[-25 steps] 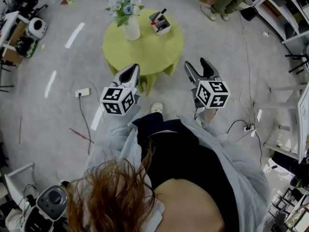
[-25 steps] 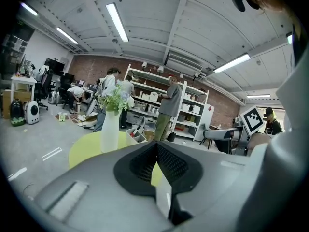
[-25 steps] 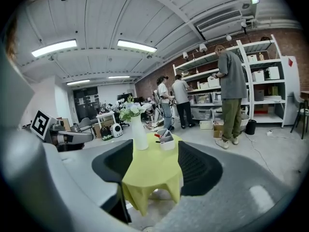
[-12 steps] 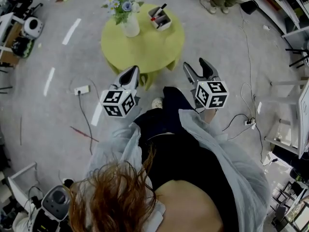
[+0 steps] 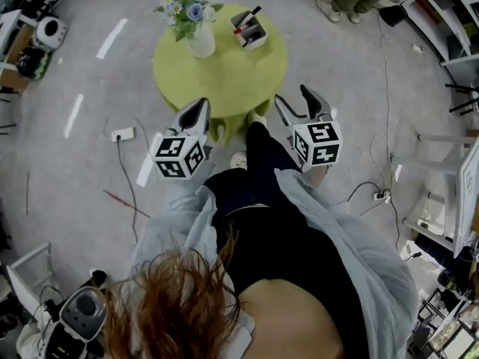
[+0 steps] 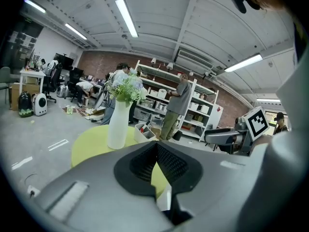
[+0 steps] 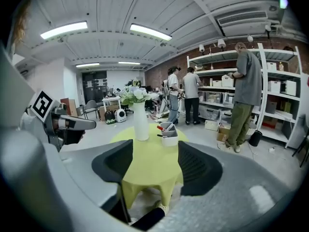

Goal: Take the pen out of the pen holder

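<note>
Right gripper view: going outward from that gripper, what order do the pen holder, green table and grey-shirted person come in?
1. Green table, straight ahead, just past the jaws.
2. Pen holder, on the table's far side, right of the vase.
3. Grey-shirted person, far right, by the shelves.

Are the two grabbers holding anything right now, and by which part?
Nothing is held. The left gripper is shut on nothing, the right gripper is open and empty; the pens sit in the pen holder.
</note>
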Demonstrator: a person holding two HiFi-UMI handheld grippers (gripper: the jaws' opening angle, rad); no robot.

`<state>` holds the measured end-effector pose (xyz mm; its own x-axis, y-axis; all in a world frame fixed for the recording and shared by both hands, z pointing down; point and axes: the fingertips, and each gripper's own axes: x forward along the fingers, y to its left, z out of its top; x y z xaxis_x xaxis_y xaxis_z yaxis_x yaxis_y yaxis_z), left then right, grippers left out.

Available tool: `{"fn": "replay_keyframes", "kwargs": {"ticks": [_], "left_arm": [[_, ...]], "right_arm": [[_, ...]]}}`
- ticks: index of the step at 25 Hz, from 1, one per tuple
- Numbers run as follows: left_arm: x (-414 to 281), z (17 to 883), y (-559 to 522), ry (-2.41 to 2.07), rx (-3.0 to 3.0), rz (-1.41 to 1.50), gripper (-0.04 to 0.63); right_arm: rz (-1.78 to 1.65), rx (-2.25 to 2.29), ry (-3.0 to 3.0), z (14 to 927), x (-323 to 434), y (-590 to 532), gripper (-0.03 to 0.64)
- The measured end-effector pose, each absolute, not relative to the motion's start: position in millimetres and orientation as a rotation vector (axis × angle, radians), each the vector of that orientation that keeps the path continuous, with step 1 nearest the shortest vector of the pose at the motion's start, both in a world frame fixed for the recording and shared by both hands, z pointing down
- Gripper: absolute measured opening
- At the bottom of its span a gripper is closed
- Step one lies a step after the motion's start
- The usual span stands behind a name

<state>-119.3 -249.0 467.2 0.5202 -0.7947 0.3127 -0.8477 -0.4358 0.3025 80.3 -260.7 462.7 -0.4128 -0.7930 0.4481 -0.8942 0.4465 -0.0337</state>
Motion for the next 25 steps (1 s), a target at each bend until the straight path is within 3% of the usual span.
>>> {"fn": "replay_keyframes", "kwargs": {"ticks": [25], "left_arm": [[-114, 501, -336, -1.507, 2.069, 0.210, 0.015]], "right_arm": [[0.247, 0.927, -2.310, 539, 35, -397, 0.299]]}}
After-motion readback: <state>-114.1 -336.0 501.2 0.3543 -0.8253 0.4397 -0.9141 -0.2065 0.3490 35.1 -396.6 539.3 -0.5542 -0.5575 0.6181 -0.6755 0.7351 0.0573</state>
